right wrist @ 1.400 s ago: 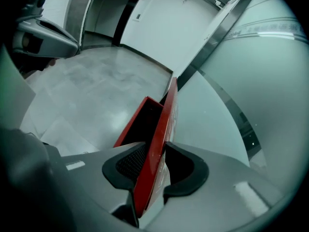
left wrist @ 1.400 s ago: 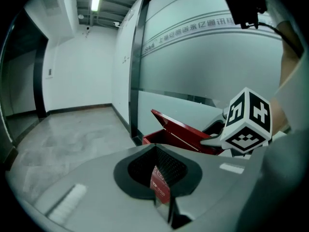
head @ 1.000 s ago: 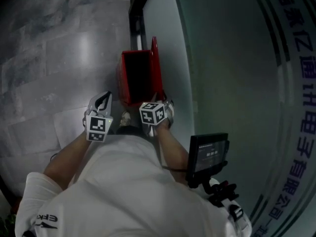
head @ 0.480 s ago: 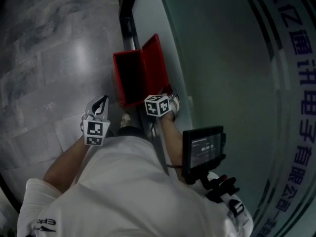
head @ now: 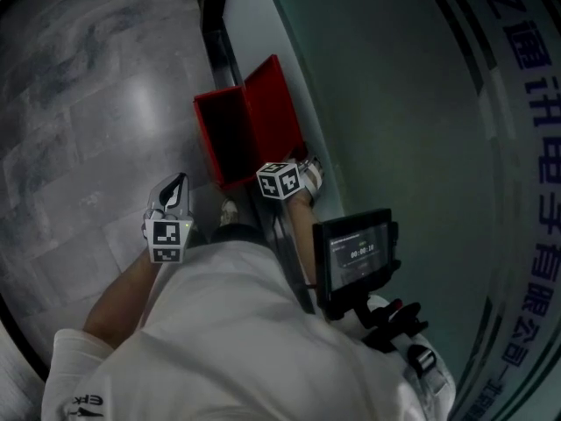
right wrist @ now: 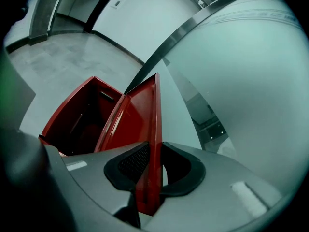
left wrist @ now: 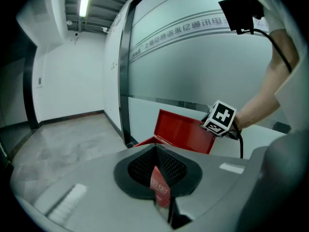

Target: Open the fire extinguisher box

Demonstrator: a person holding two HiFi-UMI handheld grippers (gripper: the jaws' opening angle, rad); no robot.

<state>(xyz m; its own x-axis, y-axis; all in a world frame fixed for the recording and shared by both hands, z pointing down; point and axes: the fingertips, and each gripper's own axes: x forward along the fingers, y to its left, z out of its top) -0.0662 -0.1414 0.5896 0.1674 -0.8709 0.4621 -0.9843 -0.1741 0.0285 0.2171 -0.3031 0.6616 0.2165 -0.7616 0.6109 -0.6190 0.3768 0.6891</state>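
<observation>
The red fire extinguisher box (head: 226, 139) stands on the floor against the glass wall, and its inside (right wrist: 77, 122) is dark. Its lid (head: 273, 112) is swung open toward the glass. My right gripper (head: 303, 172) is at the lid's near edge; in the right gripper view the jaws (right wrist: 149, 175) are shut on that thin red lid (right wrist: 142, 124). My left gripper (head: 175, 189) hangs over the floor to the left of the box, apart from it. It (left wrist: 160, 180) is shut on a small red tag (left wrist: 161, 191) with white print. The left gripper view also shows the lid (left wrist: 186, 134).
A frosted glass wall (head: 394, 103) with printed characters runs along the right, with a black frame post (head: 215, 7) behind the box. A small monitor (head: 355, 253) hangs on the person's rig near the right arm. Grey stone floor (head: 88, 103) spreads to the left.
The lid has swung further open toward the glass wall, and my right gripper went with it to the right. The left gripper has hardly moved.
</observation>
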